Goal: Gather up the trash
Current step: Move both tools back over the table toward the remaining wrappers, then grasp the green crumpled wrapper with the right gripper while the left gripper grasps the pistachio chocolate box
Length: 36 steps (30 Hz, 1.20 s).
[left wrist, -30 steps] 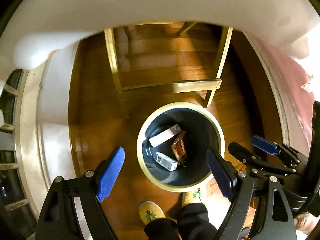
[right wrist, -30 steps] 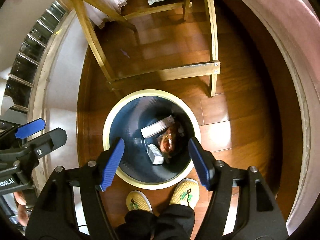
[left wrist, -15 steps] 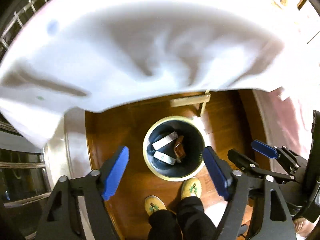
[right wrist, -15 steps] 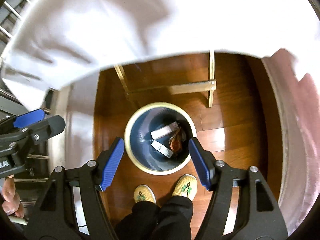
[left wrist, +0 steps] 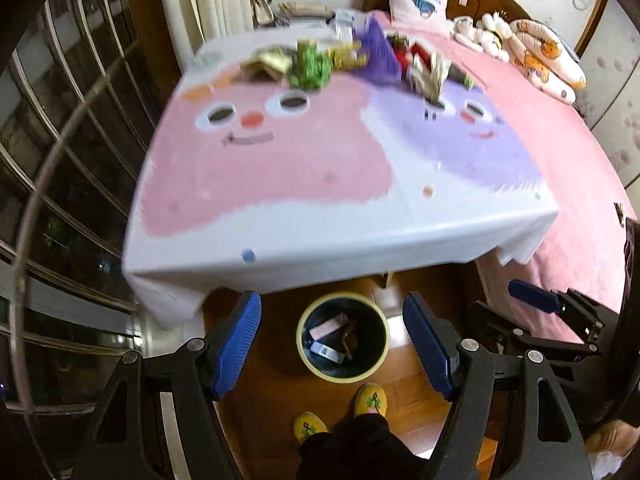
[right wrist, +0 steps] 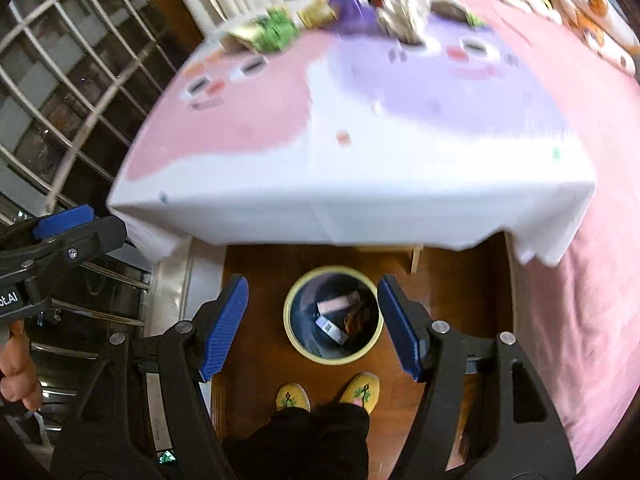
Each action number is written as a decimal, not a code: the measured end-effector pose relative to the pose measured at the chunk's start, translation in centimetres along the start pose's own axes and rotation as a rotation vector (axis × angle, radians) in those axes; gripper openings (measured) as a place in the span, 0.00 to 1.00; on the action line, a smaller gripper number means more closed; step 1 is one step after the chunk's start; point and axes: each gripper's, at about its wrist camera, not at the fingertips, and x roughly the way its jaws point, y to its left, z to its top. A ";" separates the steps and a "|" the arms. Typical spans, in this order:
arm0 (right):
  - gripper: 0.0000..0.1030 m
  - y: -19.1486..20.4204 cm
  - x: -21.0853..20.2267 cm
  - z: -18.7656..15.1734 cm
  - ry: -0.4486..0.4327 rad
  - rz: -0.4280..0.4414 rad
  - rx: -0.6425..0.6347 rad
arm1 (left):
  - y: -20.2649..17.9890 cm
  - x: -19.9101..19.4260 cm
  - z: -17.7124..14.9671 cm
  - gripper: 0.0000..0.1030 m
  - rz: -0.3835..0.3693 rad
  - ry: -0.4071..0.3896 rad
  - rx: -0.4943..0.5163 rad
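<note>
A few boxes and a wrapper already lie in the bin [left wrist: 343, 337] on the floor, both the left gripper [left wrist: 332, 346] and the right gripper [right wrist: 313, 328] gape empty, and a heap of trash [left wrist: 344, 60] waits on the table's far edge.

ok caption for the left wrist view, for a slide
Open left gripper above a bin holding boxes, with a trash pile at the far side of the table.
</note>
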 end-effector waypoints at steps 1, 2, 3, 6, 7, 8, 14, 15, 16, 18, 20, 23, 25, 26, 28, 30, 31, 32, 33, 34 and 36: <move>0.63 0.5 -1.3 1.0 -0.022 0.006 -0.020 | -0.1 -1.2 0.4 0.73 0.003 -0.014 0.002; 0.63 0.7 -2.0 1.5 -0.035 0.008 -0.033 | 0.0 -2.0 0.7 0.73 0.006 -0.023 0.004; 0.63 1.0 -3.0 2.3 -0.053 0.011 -0.052 | 0.0 -3.2 1.3 0.73 0.012 -0.039 0.005; 0.63 1.7 -5.1 4.3 -0.101 0.017 -0.097 | 0.0 -6.2 3.1 0.73 0.031 -0.091 -0.005; 0.63 2.0 -5.8 5.0 -0.119 0.017 -0.118 | 0.2 -6.8 3.6 0.73 0.035 -0.102 -0.011; 0.63 2.4 -6.5 5.7 -0.138 0.012 -0.145 | 0.4 -7.3 4.2 0.73 0.037 -0.116 -0.020; 0.63 3.9 -9.0 9.2 -0.189 -0.012 -0.249 | 1.8 -9.7 7.6 0.73 0.027 -0.180 -0.096; 0.63 4.0 -9.1 9.8 -0.199 -0.011 -0.252 | 2.0 -9.8 8.3 0.73 0.028 -0.183 -0.100; 0.63 4.1 -9.1 10.4 -0.207 -0.011 -0.251 | 2.2 -9.7 9.0 0.73 0.033 -0.182 -0.100; 0.63 4.1 -9.0 11.7 -0.208 -0.008 -0.242 | 2.7 -9.4 10.4 0.73 0.049 -0.180 -0.094; 0.63 4.1 -8.5 13.6 -0.209 -0.005 -0.228 | 3.2 -8.6 12.0 0.73 0.055 -0.181 -0.083; 0.63 4.3 -7.1 16.4 -0.209 -0.012 -0.214 | 4.1 -6.9 15.0 0.73 0.045 -0.179 -0.062; 0.63 4.4 -5.8 18.5 -0.205 -0.017 -0.191 | 4.9 -5.4 17.4 0.73 0.034 -0.176 -0.035; 0.63 4.4 -4.9 19.6 -0.201 -0.016 -0.178 | 5.2 -4.4 18.6 0.73 0.029 -0.173 -0.024; 0.63 4.5 -2.8 22.4 -0.194 -0.018 -0.143 | 6.3 -2.4 21.6 0.73 0.012 -0.163 0.016; 0.63 4.6 -0.7 25.0 -0.183 -0.039 -0.099 | 7.3 0.0 24.8 0.73 -0.001 -0.146 0.050; 0.63 4.7 0.2 26.0 -0.178 -0.042 -0.083 | 7.8 1.0 26.1 0.73 -0.006 -0.139 0.060; 0.63 4.8 1.9 27.7 -0.163 -0.044 -0.049 | 8.4 2.1 27.5 0.73 -0.016 -0.128 0.072; 0.63 4.8 2.8 28.5 -0.155 -0.043 -0.034 | 9.1 3.4 29.0 0.73 -0.029 -0.117 0.084; 0.63 5.1 4.7 30.0 -0.139 -0.045 -0.011 | 10.1 4.9 30.7 0.73 -0.042 -0.105 0.097; 0.63 5.5 7.5 32.0 -0.115 -0.061 0.006 | 11.6 7.7 33.4 0.73 -0.053 -0.077 0.121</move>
